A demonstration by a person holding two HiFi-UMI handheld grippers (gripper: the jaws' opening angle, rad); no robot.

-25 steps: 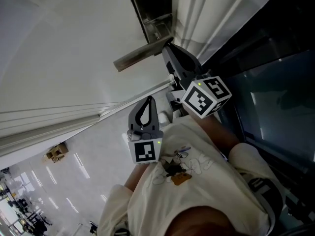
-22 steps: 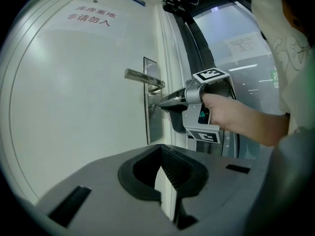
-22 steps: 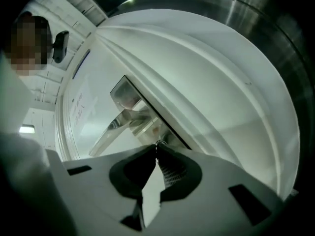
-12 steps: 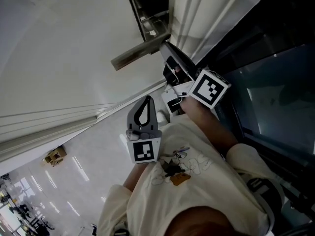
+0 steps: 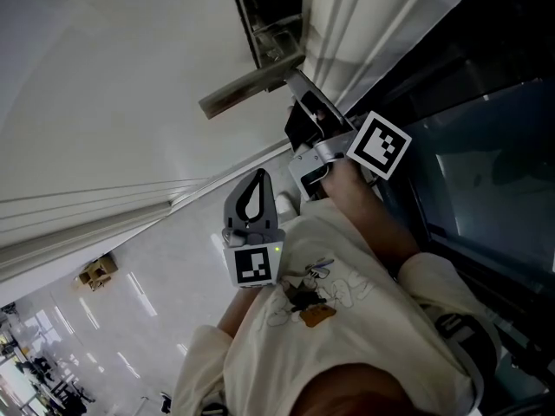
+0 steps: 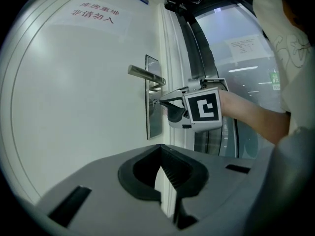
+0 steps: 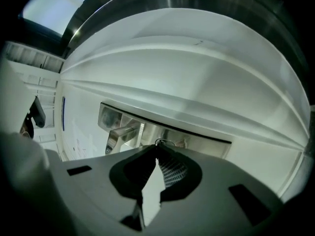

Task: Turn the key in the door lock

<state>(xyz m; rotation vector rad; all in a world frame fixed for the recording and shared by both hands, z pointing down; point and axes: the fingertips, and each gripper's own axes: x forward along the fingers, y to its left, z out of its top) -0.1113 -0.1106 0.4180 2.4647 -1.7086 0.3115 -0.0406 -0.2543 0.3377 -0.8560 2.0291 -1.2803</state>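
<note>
Head view shows the right gripper just under the door handle, with the left gripper idle nearby. Left gripper view shows its own jaws pressed together, empty, and the right jaws pinching the key in the lock plate. Right gripper view suggests rolling squarely about the key's own axis, without levering it sideways.

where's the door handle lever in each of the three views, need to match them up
Head view: the door handle is at upper centre, sticking out to the left from the lock plate.
Left gripper view: upper centre, near the top of the plate, pointing left.
Right gripper view: left of centre, a little below the middle, at the plate's left end.
Shared landmark: the metal lock plate.
</note>
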